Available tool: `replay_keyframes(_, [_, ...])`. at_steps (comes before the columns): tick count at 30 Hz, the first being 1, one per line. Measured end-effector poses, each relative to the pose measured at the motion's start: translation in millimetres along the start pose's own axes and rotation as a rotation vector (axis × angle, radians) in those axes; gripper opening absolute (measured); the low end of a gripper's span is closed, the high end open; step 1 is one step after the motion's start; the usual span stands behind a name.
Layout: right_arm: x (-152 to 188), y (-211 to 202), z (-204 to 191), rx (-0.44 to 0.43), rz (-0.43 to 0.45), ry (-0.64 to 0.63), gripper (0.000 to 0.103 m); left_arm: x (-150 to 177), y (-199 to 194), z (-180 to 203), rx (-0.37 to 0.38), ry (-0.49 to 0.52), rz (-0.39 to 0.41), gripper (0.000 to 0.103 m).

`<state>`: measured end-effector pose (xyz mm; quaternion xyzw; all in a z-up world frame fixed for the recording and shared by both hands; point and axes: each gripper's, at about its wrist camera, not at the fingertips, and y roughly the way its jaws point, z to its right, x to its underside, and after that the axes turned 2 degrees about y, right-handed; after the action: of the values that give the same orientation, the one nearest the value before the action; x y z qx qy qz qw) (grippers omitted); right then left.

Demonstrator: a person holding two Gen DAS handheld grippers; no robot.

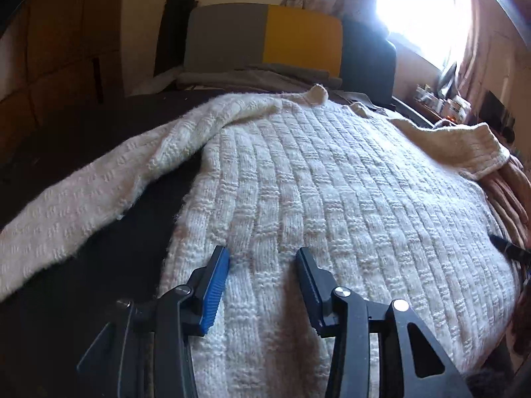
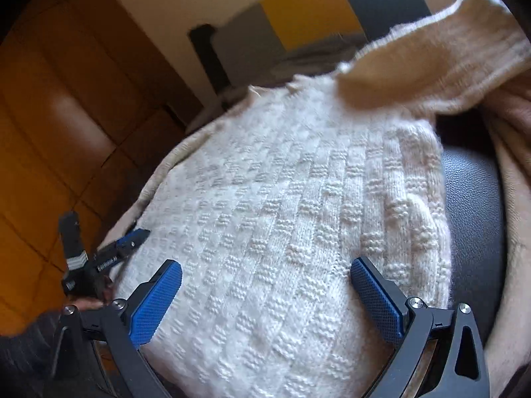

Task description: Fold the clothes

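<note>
A cream knitted sweater (image 1: 332, 192) lies spread flat on a dark surface (image 1: 99, 132). One sleeve (image 1: 83, 205) stretches out to the left, and the other sleeve (image 1: 471, 152) is folded in at the far right. My left gripper (image 1: 264, 258) hovers open over the sweater's near left part, with nothing pinched between its blue pads. In the right wrist view the sweater (image 2: 282, 199) fills the middle. My right gripper (image 2: 265, 268) stands wide open above its near edge, holding nothing. The left gripper (image 2: 106, 225) shows at the sweater's left edge, and the folded sleeve (image 2: 431, 53) lies at the top right.
A grey and yellow cushion (image 1: 265, 36) stands at the far end. A bright window (image 1: 421, 10) and curtains are at the back right. Pinkish fabric (image 1: 507, 192) lies to the right of the sweater. Wooden panelling (image 2: 49, 99) is on the left, and black leather (image 2: 471, 205) shows on the right.
</note>
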<state>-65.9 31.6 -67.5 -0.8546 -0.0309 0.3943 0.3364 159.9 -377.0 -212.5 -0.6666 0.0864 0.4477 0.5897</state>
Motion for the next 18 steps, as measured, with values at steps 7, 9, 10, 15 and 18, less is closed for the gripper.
replay_keyframes(7, [-20.3, 34.8, -16.7, 0.149, -0.107, -0.178, 0.103, -10.5, -3.8, 13.5, -0.038, -0.015, -0.085, 0.043])
replay_keyframes(9, [-25.5, 41.1, -14.9, 0.161, -0.135, -0.186, 0.103, -23.3, -5.8, 14.9, -0.012, -0.039, -0.097, 0.043])
replay_keyframes(10, [-28.1, 44.2, -13.9, 0.167, -0.149, -0.19, 0.103, -24.0, -9.0, 14.9, -0.004, -0.045, -0.088, 0.043])
replay_keyframes(15, [-9.3, 41.4, -26.2, 0.229, -0.112, -0.291, 0.103, -25.2, -23.3, -18.9, -0.094, -0.066, -0.061, 0.043])
replay_keyframes(18, [-2.3, 36.6, -28.5, 0.241, -0.076, -0.299, 0.103, -17.4, -44.9, -58.4, -0.206, -0.073, -0.03, 0.045])
